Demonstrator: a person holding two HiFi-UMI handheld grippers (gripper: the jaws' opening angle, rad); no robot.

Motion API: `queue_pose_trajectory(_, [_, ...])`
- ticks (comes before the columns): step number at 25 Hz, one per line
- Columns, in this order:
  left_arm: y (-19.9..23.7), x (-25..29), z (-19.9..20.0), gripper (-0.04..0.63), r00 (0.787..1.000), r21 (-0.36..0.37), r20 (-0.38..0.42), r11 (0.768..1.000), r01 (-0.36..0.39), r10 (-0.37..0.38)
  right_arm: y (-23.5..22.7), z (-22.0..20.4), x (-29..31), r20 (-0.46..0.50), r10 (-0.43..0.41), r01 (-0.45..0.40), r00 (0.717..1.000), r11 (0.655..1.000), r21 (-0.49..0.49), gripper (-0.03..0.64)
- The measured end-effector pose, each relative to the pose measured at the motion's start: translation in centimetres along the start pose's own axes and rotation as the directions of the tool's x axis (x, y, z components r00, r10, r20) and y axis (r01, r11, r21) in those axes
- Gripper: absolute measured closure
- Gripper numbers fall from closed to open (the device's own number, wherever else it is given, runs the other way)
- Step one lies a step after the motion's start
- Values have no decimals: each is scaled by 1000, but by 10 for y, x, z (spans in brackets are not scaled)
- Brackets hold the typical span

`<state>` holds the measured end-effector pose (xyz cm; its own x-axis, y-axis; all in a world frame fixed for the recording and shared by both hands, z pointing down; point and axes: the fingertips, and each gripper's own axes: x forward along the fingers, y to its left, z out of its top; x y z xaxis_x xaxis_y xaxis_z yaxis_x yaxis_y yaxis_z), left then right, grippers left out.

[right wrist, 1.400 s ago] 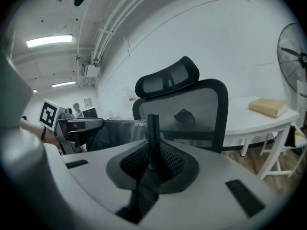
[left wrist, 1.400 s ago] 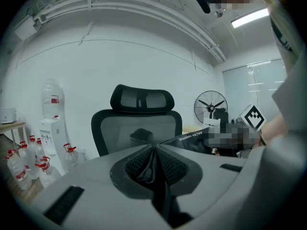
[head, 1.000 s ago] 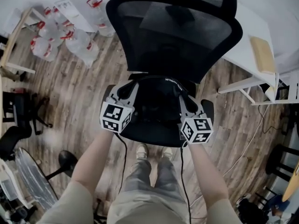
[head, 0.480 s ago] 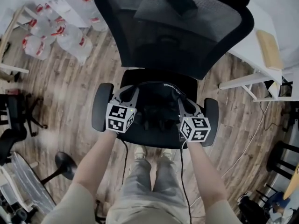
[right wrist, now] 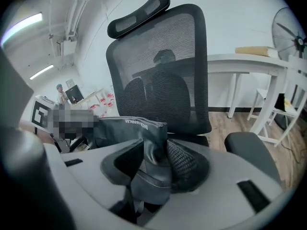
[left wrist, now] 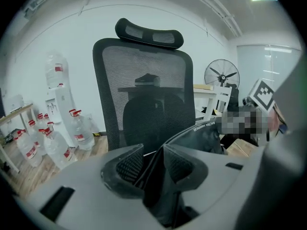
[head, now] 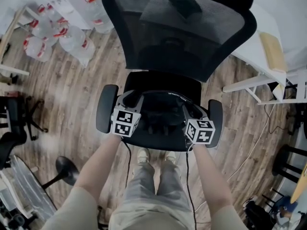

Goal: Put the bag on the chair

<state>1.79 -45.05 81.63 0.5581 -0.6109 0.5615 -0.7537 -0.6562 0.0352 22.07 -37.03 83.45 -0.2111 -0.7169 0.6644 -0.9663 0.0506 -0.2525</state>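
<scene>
Around: water bottles [head: 57, 35] on the wood floor [head: 72, 95] left of the chair [head: 182, 37]; white table [head: 259, 49] on its right; armrests [head: 105, 108] flank my grippers.
Left gripper [head: 134, 97]: jaws just opened wide; the bag's [head: 160, 113] thin edge runs between them, unpinched.
Right gripper [head: 188, 110]: jaws just opened; a bag fold stands between, not clamped.
Bag: black, soft fabric, lying on the chair near its front edge.
Chair: black mesh back.

Bag [head: 161, 112] on chair seat [head: 163, 81]

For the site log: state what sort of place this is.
Likely an office or workroom: a mesh chair with a headrest, a white desk beside it, a cluster of large water bottles, and a standing fan.
</scene>
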Motion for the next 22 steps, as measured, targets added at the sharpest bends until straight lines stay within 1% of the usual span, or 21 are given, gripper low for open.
queue_pose_trajectory(2, [0,-7,4,453,1000,5,-1,1000,-10,10,1,7,-9,0,-14,14,1000,1000,11,445])
queue_pose_trajectory(5, [3,-25,17,453,999,-3,20,1000,-27,27,4,21,-27,11,-26,26,1000,999,43,445])
queue_pose_trajectory(8, [5,-48,38,453,998,-16,50,999,-35,36,11,42,-50,42,-31,29,999,999,44,446])
queue_pose_trajectory(9, [6,-56,45,453,998,-14,57,999,-35,36,15,50,-58,55,-26,24,998,999,43,449])
queue_pose_trajectory(13, [6,-89,77,454,995,0,93,999,-33,33,36,87,-95,126,3,-6,992,1000,24,495])
queue_pose_trajectory(17, [2,-124,113,470,990,14,141,999,-32,29,61,130,-139,215,48,-47,975,999,-11,544])
queue_pose_trajectory(22, [-5,-170,166,497,978,36,208,999,-37,29,96,186,-202,323,117,-97,939,992,-76,572])
